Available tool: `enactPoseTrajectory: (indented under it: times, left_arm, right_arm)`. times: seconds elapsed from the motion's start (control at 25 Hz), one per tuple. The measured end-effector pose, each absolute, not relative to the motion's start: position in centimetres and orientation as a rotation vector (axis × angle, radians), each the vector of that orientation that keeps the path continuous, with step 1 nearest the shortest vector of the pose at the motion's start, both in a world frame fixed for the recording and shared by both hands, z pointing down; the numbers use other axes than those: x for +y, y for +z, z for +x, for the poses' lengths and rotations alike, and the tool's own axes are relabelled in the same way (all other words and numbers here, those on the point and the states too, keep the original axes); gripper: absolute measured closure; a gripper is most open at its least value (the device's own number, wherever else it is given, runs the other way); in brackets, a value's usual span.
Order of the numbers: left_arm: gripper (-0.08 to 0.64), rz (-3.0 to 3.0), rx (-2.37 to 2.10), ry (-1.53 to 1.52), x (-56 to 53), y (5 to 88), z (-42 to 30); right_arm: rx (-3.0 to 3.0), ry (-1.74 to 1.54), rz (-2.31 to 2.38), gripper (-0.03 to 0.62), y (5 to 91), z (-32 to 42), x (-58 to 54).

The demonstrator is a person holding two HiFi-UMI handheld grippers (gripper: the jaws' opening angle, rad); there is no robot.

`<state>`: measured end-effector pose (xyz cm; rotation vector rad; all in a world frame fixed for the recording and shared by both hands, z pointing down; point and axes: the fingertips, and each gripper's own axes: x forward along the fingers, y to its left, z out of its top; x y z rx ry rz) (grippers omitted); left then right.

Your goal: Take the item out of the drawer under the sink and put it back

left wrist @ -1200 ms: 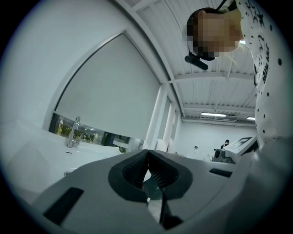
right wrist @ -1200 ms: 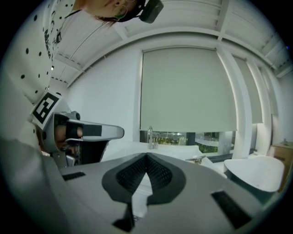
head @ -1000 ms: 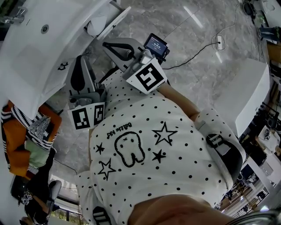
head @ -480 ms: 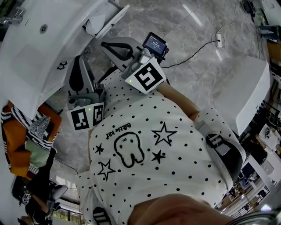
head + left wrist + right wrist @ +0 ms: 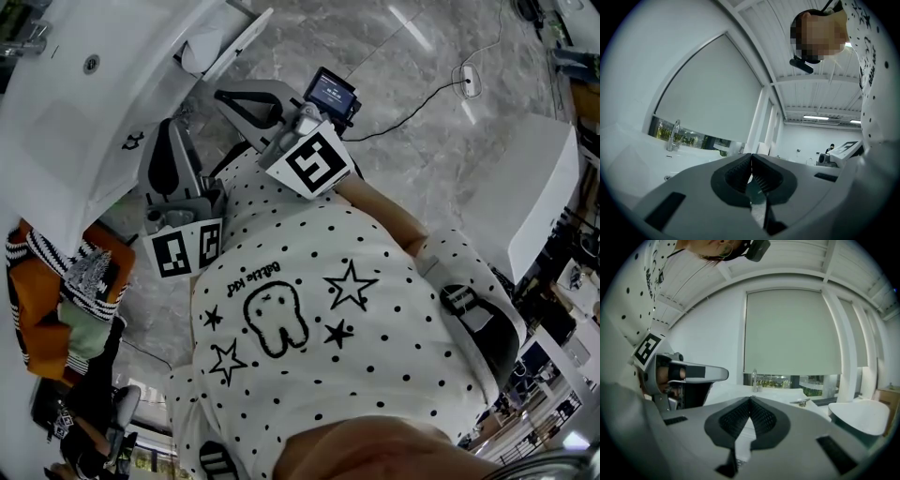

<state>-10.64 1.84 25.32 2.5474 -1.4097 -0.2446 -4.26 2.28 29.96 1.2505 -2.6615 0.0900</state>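
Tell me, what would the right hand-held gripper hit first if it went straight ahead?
Most likely the white sink, just below its tap: the shut right hand-held gripper points at it. How far away it is, I can't tell.

White sink (image 5: 56,112); grey marbled floor (image 5: 431,141); white shirt (image 5: 375,375), black dots, stars; orange cloth (image 5: 33,319); black-white striped knit (image 5: 42,251).

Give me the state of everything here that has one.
Left gripper: shut, empty.
Right gripper: shut, empty.
Blind: drawn down, a strip of window bare below.
Tap: no water seen running.
Screen: lit.
Ceiling lights: on.
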Motion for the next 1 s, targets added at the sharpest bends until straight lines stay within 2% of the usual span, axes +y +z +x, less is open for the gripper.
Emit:
enactPoseTrajectory:
  times: [1.0]
  left_arm:
    - [0.555,2.503,-1.425,-0.264,1.9,25.6,-10.8]
  right_arm:
    - [-2.642,0.103,1.211,0.580,30.8,-4.1,2.4]
